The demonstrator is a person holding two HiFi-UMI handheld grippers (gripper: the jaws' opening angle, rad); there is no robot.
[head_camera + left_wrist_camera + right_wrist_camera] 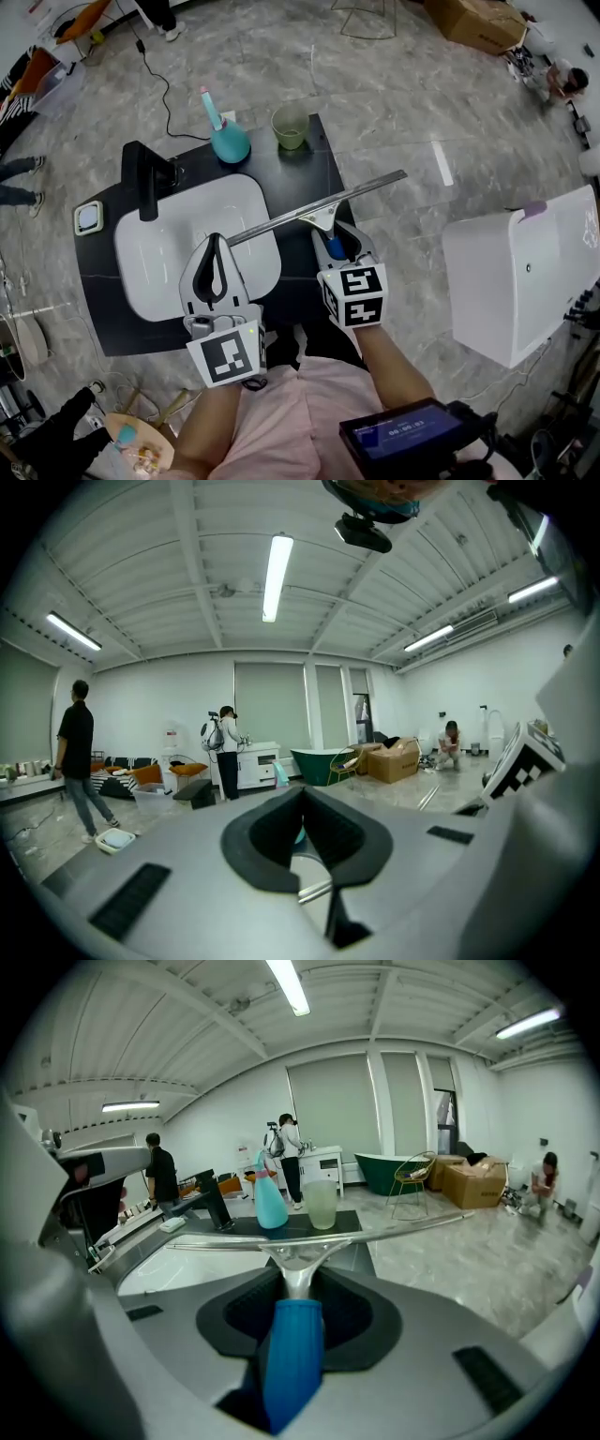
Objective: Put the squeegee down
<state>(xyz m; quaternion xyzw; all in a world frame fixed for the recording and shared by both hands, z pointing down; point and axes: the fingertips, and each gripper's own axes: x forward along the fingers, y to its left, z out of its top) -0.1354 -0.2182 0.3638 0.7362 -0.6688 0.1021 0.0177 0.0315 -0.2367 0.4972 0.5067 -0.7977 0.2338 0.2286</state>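
Blue plastic sits between the jaws of my right gripper point(343, 242): they are clamped on the squeegee point(319, 208) by its handle point(292, 1354), and the metal neck and long blade stick out ahead of them. The blade runs crosswise, one end over the right side of the white basin point(159, 253), the other reaching out past the right edge of the black counter point(314, 164). I judge it is held clear of both, not yet resting on anything. My left gripper point(217, 242) hangs just beside it over the basin, its jaw tips together with nothing between them.

I read this as the carry-down stage of the put-down, with the release not yet made. Next I need a bare patch of counter, probably the strip right of the basin, well short of the teal spray bottle point(229, 141) and the green cup point(291, 127). The blade should go down level before I part the jaws, or the long bar could tip off the edge.
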